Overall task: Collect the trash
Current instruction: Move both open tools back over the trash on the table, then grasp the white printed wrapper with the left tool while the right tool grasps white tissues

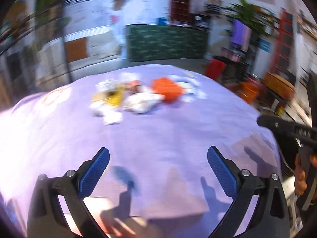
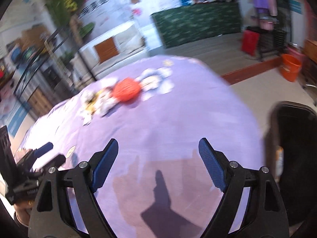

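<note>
A blurred heap of trash lies at the far side of a lilac tablecloth (image 1: 158,134): white crumpled paper (image 1: 141,101), a yellow wrapper (image 1: 115,97) and an orange basket-like object (image 1: 167,89). In the right wrist view the same orange object (image 2: 126,91) sits beside the white and yellow scraps (image 2: 97,103). My left gripper (image 1: 158,158) is open over the near part of the cloth, nothing between its blue pads. My right gripper (image 2: 158,150) is open too and empty. Both are well short of the heap. The right gripper's body (image 1: 285,129) shows at the left view's right edge.
An orange bucket (image 2: 290,67) stands on the floor to the right of the table. A dark chair back (image 2: 295,138) is close at the right. A green-covered counter (image 1: 166,41) and shelves stand beyond the table. A hand (image 1: 301,176) holds the right gripper's handle.
</note>
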